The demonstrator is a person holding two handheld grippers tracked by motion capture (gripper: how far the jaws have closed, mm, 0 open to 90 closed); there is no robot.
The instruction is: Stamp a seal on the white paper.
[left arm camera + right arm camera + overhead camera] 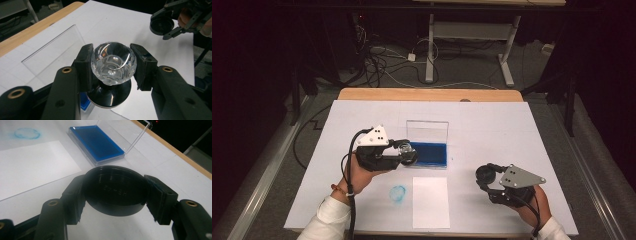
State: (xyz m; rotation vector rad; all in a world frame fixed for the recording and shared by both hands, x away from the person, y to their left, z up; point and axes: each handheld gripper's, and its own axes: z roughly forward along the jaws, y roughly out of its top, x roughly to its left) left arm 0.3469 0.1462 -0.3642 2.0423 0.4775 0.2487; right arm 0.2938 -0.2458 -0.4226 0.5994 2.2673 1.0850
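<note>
We hold the faceted clear stamp in the left gripper, jaws clamped on its hard, slippery knob, near the ink pad; right gripper pinches the light black cap.

Raised lettering on the inner face of the black round cap, near its middle, too faint and blurred for a sure reading. No legible words, numbers or brand marks on the ink pad case behind that cap, nor on the white sheet beside the case.
</note>
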